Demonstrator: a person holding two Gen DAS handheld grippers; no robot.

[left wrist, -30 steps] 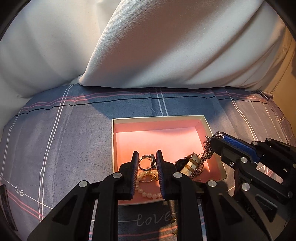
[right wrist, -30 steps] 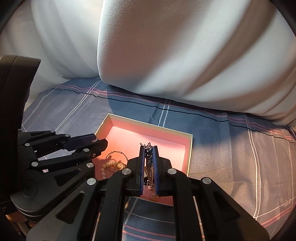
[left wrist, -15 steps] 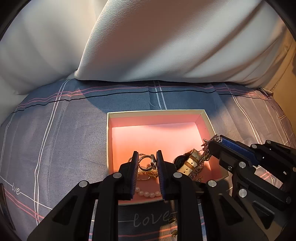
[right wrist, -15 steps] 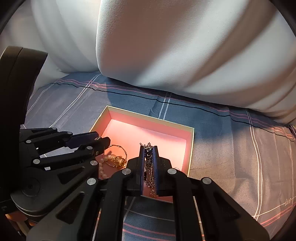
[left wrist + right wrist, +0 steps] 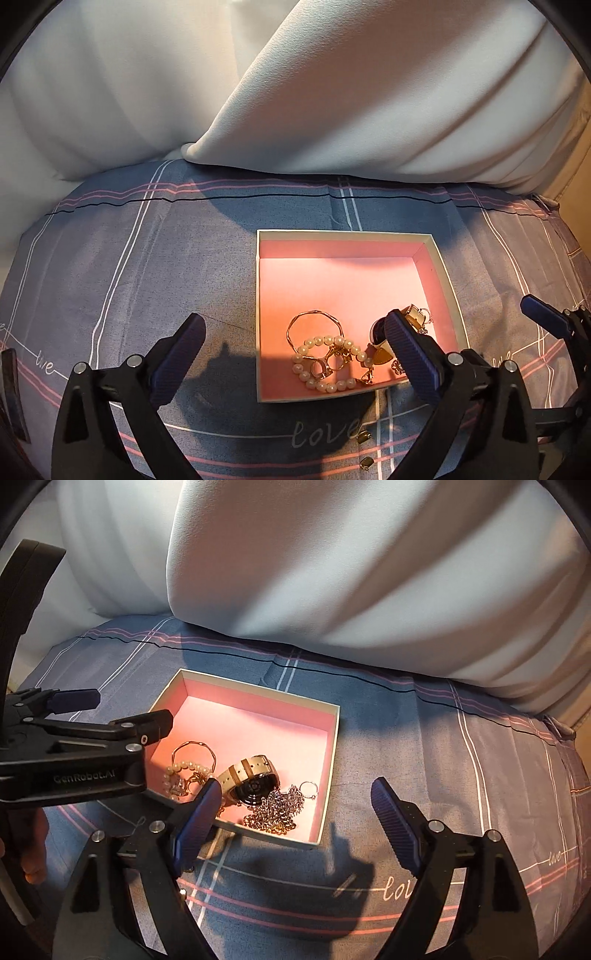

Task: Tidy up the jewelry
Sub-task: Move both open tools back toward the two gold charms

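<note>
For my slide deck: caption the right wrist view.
Open right gripper above pink-lined box holding beige-strapped watch, silver chain, pearl bracelet.

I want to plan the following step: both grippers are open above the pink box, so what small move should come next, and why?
Probably lift both grippers away. The left gripper and right gripper have just opened with nothing between their jaws; the pearl bracelet, watch and chain lie inside the box. Small gold pieces wait on the bedsheet.
</note>
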